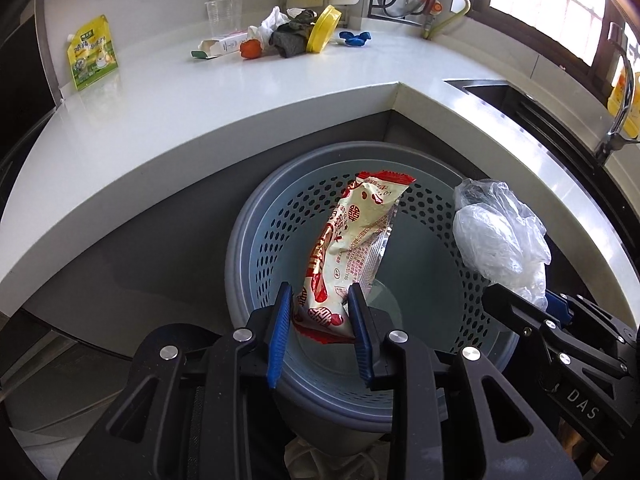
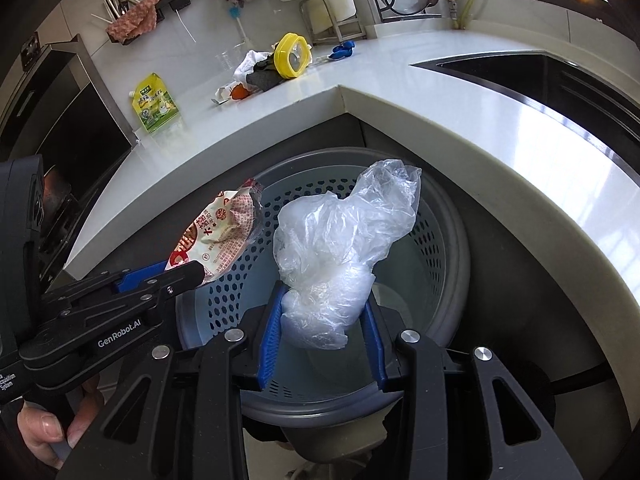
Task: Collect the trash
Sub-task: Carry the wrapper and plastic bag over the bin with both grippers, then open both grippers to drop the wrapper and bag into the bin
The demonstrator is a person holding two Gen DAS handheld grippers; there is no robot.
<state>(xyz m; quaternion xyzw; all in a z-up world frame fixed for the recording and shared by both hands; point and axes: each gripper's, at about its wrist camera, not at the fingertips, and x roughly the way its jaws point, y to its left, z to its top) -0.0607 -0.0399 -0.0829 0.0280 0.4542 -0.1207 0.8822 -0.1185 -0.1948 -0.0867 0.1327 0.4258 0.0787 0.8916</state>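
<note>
Blue-padded left tool (image 1: 320, 332) gripped a red-and-cream snack wrapper (image 1: 352, 244) at its lower end, held over the perforated bin (image 1: 440, 216) at frame centre. Right tool (image 2: 324, 320) was closed on a crumpled clear plastic bag (image 2: 340, 248) above the same bin. Both items hung within the rim, so releasing them straight down, one after the other, would probably be cleanest. More trash (image 1: 288, 36) lay on the desk (image 1: 200, 92), upper centre.
</note>
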